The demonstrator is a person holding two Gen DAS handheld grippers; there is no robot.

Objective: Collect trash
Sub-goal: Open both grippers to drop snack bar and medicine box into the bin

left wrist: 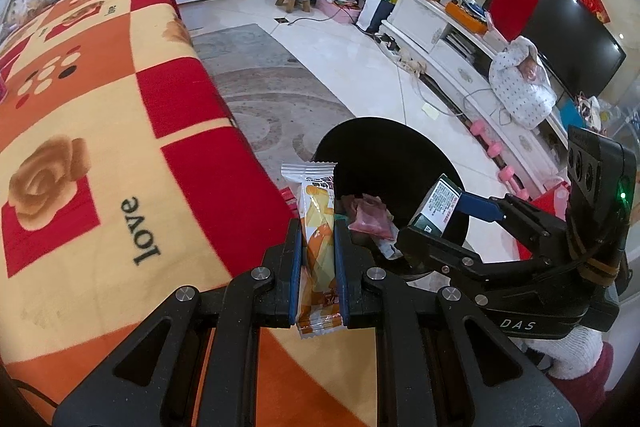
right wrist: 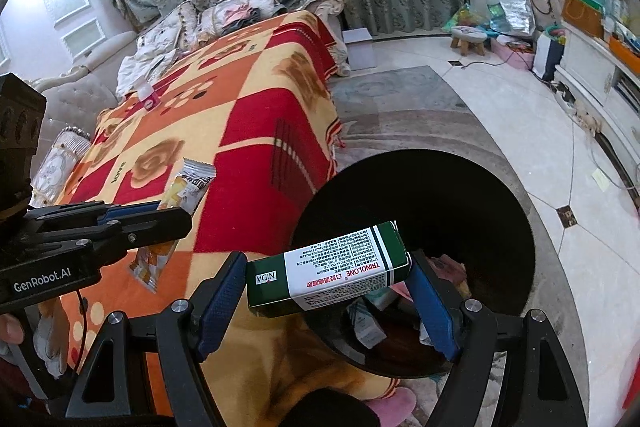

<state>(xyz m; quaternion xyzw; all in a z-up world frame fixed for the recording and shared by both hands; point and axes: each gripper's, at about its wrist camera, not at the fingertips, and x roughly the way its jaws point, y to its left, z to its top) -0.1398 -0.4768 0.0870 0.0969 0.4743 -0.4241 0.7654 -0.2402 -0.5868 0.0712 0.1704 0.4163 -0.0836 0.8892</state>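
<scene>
**A:** Where are you with the trash?

**B:** Midway, I'd judge. My left gripper (left wrist: 317, 247) is clamped tight on an orange snack wrapper (left wrist: 318, 227), its pads pinching the thin packet, which stands upright between them. My right gripper (right wrist: 328, 291) stands wide, its blue pads pressed against the two ends of a green and white medicine box (right wrist: 330, 273), held lengthwise across the gap.

**A:** And the bin?

**B:** The black bin (right wrist: 516, 211) stands on the floor just beside the blanket-covered table (left wrist: 100, 131). The box hangs over its near rim in the right wrist view. The wrapper sits at the bin's left edge in the left wrist view, more over the blanket's edge than over the opening, as far as I can tell.

**A:** Anything in it already?

**B:** Yes, a pinkish crumpled packet (left wrist: 370, 221) and some paper scraps lie at the bottom, so part of the collecting looks done.

**A:** What's left?

**B:** Neither piece is dropped yet. There's also a small pink and white item (right wrist: 149, 97) far up the blanket; I can't tell whether it's trash.
</scene>
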